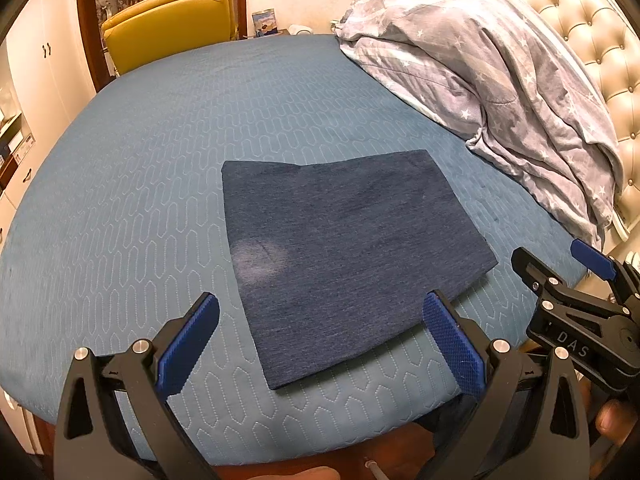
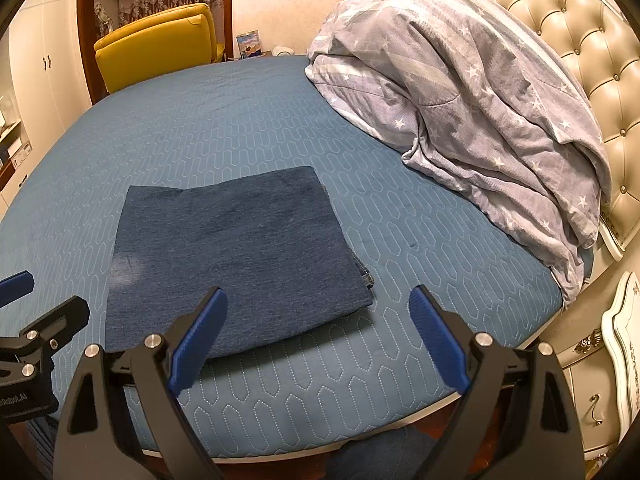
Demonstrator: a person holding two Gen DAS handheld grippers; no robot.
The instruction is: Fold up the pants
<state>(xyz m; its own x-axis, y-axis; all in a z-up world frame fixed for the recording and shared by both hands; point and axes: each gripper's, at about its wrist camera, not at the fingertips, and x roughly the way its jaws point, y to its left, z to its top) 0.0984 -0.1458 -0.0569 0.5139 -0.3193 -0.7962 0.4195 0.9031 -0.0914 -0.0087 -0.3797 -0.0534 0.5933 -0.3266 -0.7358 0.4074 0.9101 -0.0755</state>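
Dark blue pants (image 1: 344, 256) lie folded into a flat rectangle on the blue quilted bed (image 1: 152, 168). In the right wrist view the same pants (image 2: 236, 256) sit left of centre. My left gripper (image 1: 320, 320) hovers open above the near edge of the pants, nothing between its blue pads. My right gripper (image 2: 318, 312) is open too, above the pants' near right corner, empty. The right gripper (image 1: 560, 270) also shows at the right edge of the left wrist view, and a left gripper fingertip (image 2: 18, 282) shows at the left edge of the right wrist view.
A crumpled grey star-print duvet (image 2: 472, 112) is heaped at the right against a tufted cream headboard (image 2: 560, 28). A yellow chair (image 2: 156, 44) stands behind the bed. A white nightstand (image 2: 608, 360) is at the right. The bed's near edge (image 2: 320, 444) runs just below the grippers.
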